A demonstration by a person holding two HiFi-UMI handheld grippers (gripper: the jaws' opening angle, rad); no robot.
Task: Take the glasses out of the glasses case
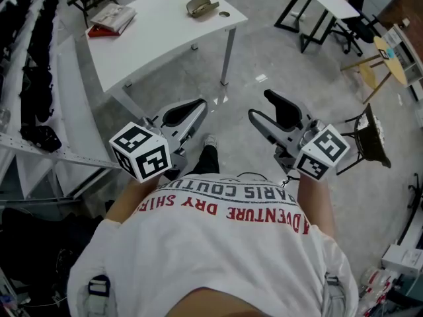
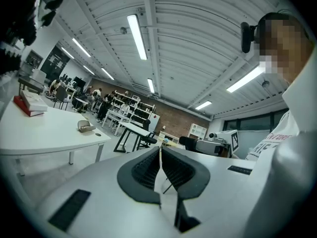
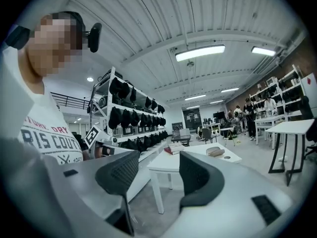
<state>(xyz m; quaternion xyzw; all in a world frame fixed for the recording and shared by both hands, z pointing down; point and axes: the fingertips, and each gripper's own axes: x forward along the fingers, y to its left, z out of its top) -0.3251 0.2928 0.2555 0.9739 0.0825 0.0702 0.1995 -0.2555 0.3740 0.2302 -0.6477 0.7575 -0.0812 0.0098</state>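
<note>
Your left hand-held gripper (image 2: 159, 152) has its 2 ribbed dark pads pressed together, with nothing between them. Your right hand-held gripper (image 3: 158, 163) stands wide apart and empty, only floor showing through the gap. Both are up at your chest, well apart from the white table (image 1: 158, 41). There's the glasses case (image 1: 201, 6), a rounded tan shell near the table's far edge, just beside a small dark ring (image 1: 224, 14). It's too small to tell whether its lid is shut, and its inside is hidden.

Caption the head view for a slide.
Left gripper shut, right gripper open, both short of the table with the case.
</note>
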